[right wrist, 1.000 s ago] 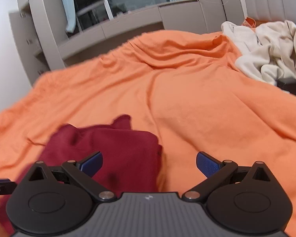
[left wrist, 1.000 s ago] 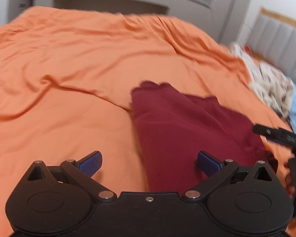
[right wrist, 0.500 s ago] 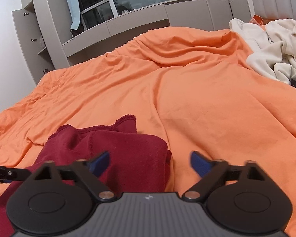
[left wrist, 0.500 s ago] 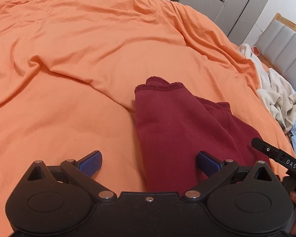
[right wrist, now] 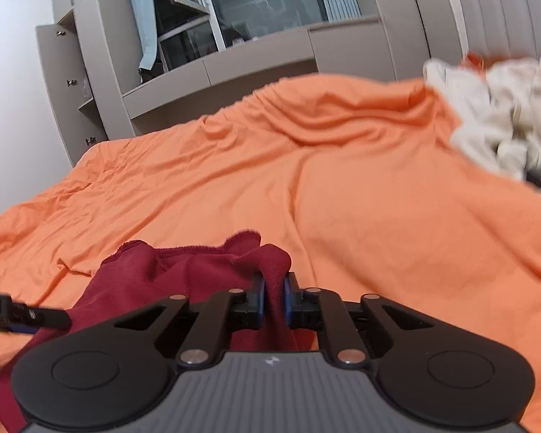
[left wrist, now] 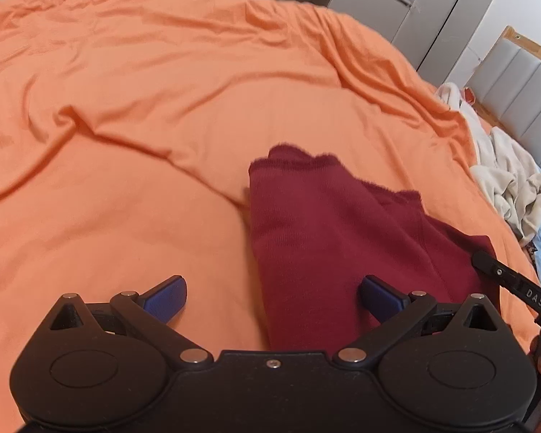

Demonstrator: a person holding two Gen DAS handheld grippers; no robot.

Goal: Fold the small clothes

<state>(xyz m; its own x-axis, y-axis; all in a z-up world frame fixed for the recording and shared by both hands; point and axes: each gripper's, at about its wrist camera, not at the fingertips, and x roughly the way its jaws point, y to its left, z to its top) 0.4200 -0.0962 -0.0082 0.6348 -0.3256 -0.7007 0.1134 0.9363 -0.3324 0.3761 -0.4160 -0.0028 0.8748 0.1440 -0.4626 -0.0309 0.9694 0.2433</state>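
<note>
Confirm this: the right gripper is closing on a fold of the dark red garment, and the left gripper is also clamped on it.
Not quite. The left gripper is open, its fingers apart over the dark red garment, as the left wrist view shows. The right gripper is closing on a fold.

A dark red knit garment [left wrist: 328, 249] lies on the bed, folded lengthwise into a long band that runs from 6 o'clock up toward 12 o'clock in the left wrist view. Its far end shows a frayed, scalloped hem. A second layer fans out toward 3 o'clock. In the right wrist view the near edge of the cloth [right wrist: 270, 270] is bunched up into a raised ridge.
</note>
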